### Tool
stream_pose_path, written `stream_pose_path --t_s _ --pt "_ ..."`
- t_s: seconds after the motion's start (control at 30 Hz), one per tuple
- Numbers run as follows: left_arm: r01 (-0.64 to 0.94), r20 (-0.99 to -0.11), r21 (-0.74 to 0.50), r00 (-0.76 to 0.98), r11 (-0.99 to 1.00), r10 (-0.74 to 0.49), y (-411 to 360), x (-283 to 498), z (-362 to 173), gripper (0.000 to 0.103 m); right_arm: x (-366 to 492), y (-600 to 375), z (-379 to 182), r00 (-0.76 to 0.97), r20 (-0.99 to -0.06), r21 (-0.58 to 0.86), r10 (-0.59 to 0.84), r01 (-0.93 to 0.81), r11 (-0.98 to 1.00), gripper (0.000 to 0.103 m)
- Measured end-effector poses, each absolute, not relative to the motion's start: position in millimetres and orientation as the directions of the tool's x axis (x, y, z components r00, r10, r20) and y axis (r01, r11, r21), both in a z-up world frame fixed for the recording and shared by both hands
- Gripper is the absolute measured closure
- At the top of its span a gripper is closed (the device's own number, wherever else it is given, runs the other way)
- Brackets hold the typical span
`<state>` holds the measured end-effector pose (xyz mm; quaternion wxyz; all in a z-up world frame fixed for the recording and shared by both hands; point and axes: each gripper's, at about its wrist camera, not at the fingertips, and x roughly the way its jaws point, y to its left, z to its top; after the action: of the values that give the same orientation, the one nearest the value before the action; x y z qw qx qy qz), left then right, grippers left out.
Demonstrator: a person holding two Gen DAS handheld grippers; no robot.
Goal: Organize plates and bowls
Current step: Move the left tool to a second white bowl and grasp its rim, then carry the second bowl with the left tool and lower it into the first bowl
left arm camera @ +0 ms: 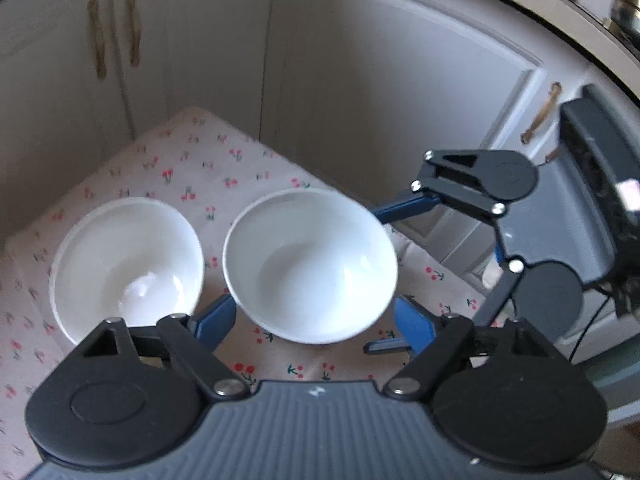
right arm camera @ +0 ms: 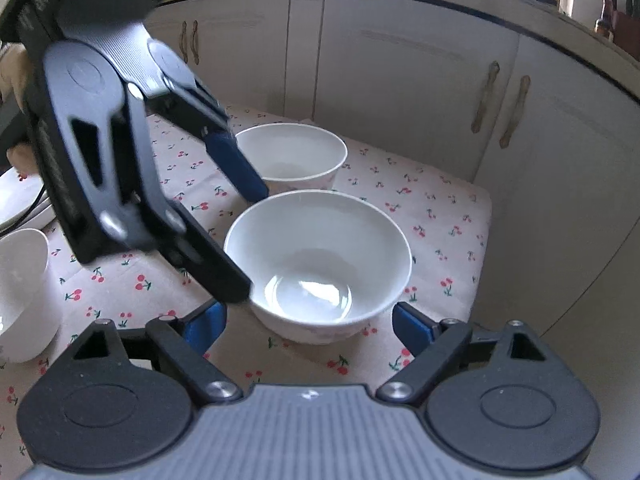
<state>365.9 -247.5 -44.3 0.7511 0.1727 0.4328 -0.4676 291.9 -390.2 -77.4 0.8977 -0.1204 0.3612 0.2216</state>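
A white bowl point(left arm camera: 310, 256) point(right arm camera: 318, 256) stands on the cherry-print cloth point(left arm camera: 180, 168), and both grippers are around it. My left gripper point(left arm camera: 314, 320) point(right arm camera: 252, 244) comes from one side, and its blue pads touch the bowl's wall on both sides. My right gripper point(right arm camera: 312, 326) point(left arm camera: 374, 280) straddles the same bowl from a crosswise direction. Its jaws stand apart, with a gap showing at the left pad. A second white bowl point(left arm camera: 126, 268) point(right arm camera: 292, 156) sits just beyond, empty and upright.
White cabinet doors point(right arm camera: 400, 92) with wooden handles stand close behind the table's far and right edges. Another white bowl point(right arm camera: 20, 292) and stacked plates point(right arm camera: 16, 200) lie at the left. Bare cloth point(right arm camera: 440, 208) shows to the right of the bowls.
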Motion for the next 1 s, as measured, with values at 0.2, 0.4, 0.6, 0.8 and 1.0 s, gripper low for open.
stream_pose_path --t_s 0.2,0.4,0.6,0.8,1.0 --pt "0.874 -0.776 -0.055 0.267 0.483 -0.572 -262.8 379.2 -19.2 0.024 289.7 -396.0 -77.1 0.651 -0.687 -0.029 0.322 -0.467 0.884 0.013" --pt "0.875 -0.832 -0.047 0.232 0.481 -0.504 -296.8 403.4 -43.0 0.041 289.7 -389.2 -81.9 0.658 -0.685 -0.041 0.313 -0.463 0.885 0.017" --pt "0.861 -0.868 -0.069 0.197 0.504 -0.456 -301.6 410.6 -61.9 0.041 289.6 -381.7 -89.0 0.68 -0.679 -0.075 0.277 -0.44 0.895 0.021" --pt "0.861 -0.87 -0.075 0.19 0.503 -0.455 -300.3 410.9 -61.9 0.041 290.7 -385.0 -88.0 0.688 -0.672 -0.059 0.275 -0.42 0.906 0.023" --pt "0.863 -0.868 -0.074 0.191 0.499 -0.459 -301.2 408.2 -60.9 0.04 288.3 -382.8 -86.7 0.685 -0.678 -0.051 0.269 -0.408 0.912 0.023"
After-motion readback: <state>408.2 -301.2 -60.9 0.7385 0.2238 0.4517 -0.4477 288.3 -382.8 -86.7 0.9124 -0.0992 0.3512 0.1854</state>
